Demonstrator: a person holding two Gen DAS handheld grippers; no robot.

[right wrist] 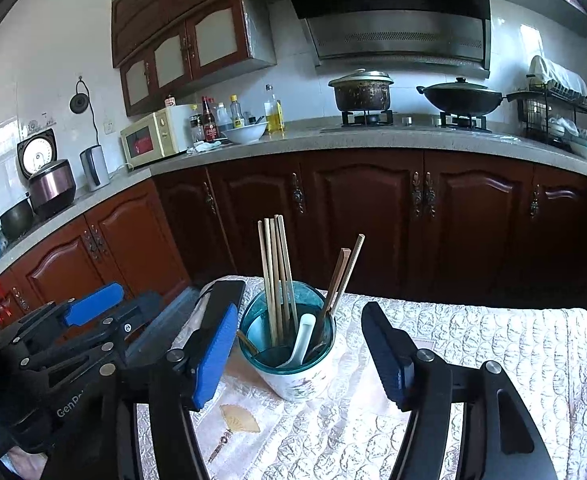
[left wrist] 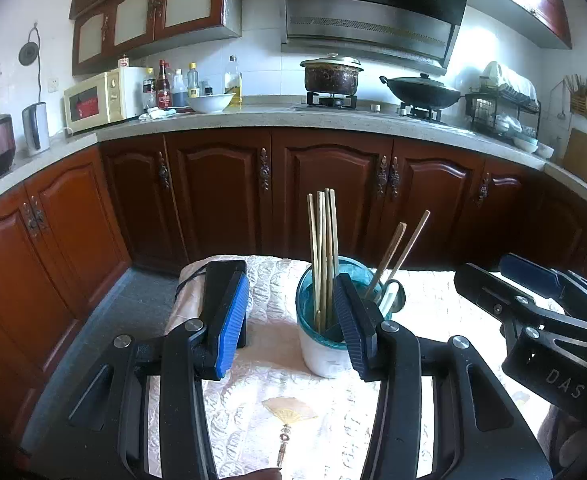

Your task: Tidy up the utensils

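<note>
Standing on the quilted tablecloth (right wrist: 473, 344), the utensil holder (right wrist: 293, 376) keeps a bundle of chopsticks (right wrist: 277, 276) upright, two more leaning right, and a white spoon (right wrist: 303, 340). It sits just ahead of the right gripper (right wrist: 301, 356), whose jaws gape wide with nothing pressed between the pads. From the left gripper (left wrist: 289, 320), likewise spread and empty, the holder lies ahead, behind its right finger (left wrist: 353, 320).

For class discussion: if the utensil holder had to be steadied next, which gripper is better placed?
Right. The holder sits between the open right gripper. The left gripper has only one finger by it.
</note>
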